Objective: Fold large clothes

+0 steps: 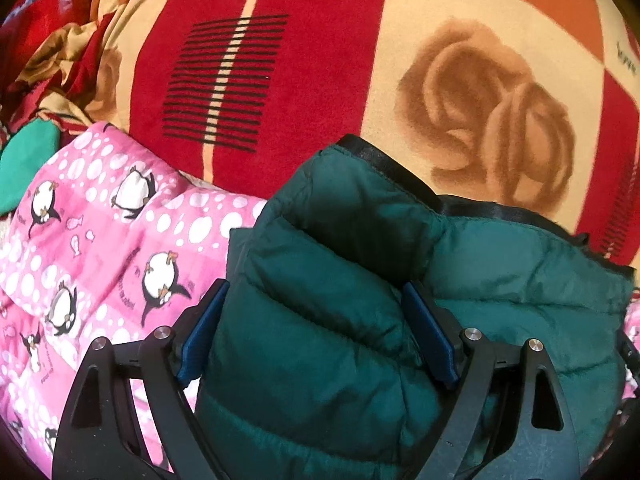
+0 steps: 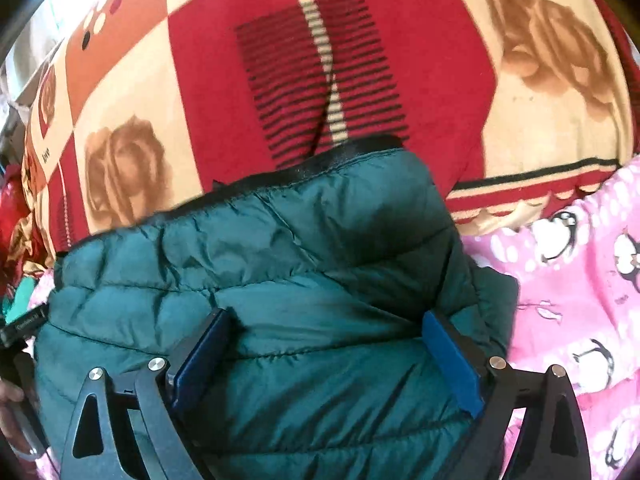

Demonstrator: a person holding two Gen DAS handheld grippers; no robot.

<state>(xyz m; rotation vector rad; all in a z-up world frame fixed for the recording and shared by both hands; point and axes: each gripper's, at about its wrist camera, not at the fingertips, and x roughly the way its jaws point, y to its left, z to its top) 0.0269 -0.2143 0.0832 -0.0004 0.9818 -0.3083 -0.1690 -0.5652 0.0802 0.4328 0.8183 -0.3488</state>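
Holding a thick fold of the dark green puffer jacket (image 1: pixel 360 280) between wide-spread jaws, your left gripper (image 1: pixel 316 320) has both blue pads sunk into the quilting, so it reads as a grip on bulk, not an empty claw. Your right gripper (image 2: pixel 328 356) stands about as wide, with the same jacket (image 2: pixel 260 280) bulging between its pads; they seem to press on it, though the blur makes this harder to judge.

The jacket lies on a pink penguin-print quilt (image 1: pixel 100 240) at the near edge of the bed, its black-trimmed hem (image 2: pixel 320 156) turned toward the red and cream rose blanket (image 1: pixel 320 60).

Risks, as I judge them:
- The shell looks slick and the filling springy, so a fold may slide out of either grip if you lift quickly.
- If you pull the two hands unevenly, the layers will probably shear and the fold will come out crooked.
- Puffy padding tends to spring open once you let go, so you should press the fold down before releasing.
- You could catch the pink quilt under a pad and drag it along.

Count: one green jacket, one pink quilt, one rose blanket, two grippers, and a crumpled heap of red and gold cloth (image 1: pixel 60 40) at the far left corner, plus one small green cloth (image 1: pixel 24 160) beside it.
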